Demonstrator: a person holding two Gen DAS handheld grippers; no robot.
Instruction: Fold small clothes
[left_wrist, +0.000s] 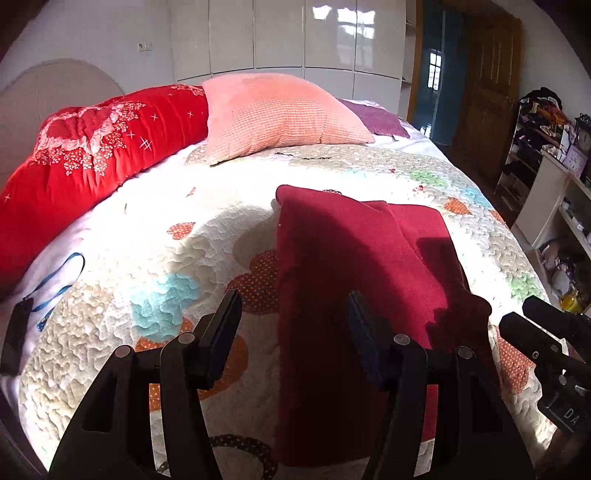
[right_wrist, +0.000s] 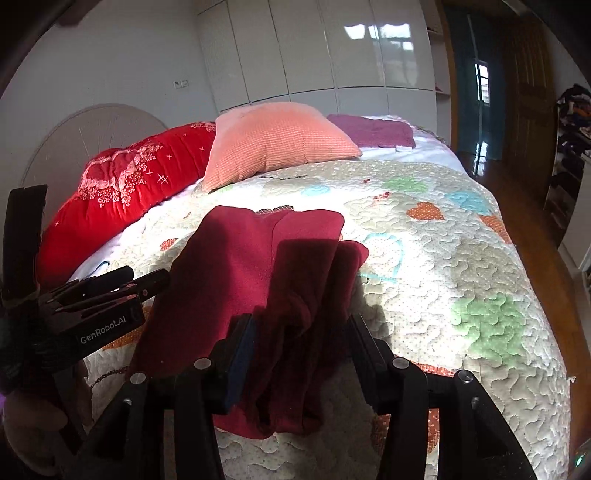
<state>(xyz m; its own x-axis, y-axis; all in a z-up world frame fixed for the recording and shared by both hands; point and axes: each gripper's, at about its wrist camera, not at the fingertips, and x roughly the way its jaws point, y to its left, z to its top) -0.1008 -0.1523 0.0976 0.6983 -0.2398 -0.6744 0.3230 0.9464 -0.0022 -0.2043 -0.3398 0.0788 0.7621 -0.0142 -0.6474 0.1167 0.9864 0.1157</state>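
A dark red garment (left_wrist: 343, 280) lies partly folded on the quilted bedspread (left_wrist: 147, 258). In the left wrist view my left gripper (left_wrist: 293, 317) is open, its fingers straddling the garment's left edge, with the right finger over the cloth. In the right wrist view the garment (right_wrist: 258, 266) lies lengthwise, and my right gripper (right_wrist: 301, 336) is open over its bunched near right edge. Each gripper shows at the side of the other's view.
A peach pillow (left_wrist: 273, 110) and a red floral bolster (left_wrist: 85, 155) lie at the head of the bed. A folded purple cloth (right_wrist: 373, 134) sits behind the pillow. A blue strap (left_wrist: 62, 280) lies left. Shelves (left_wrist: 546, 166) stand to the right.
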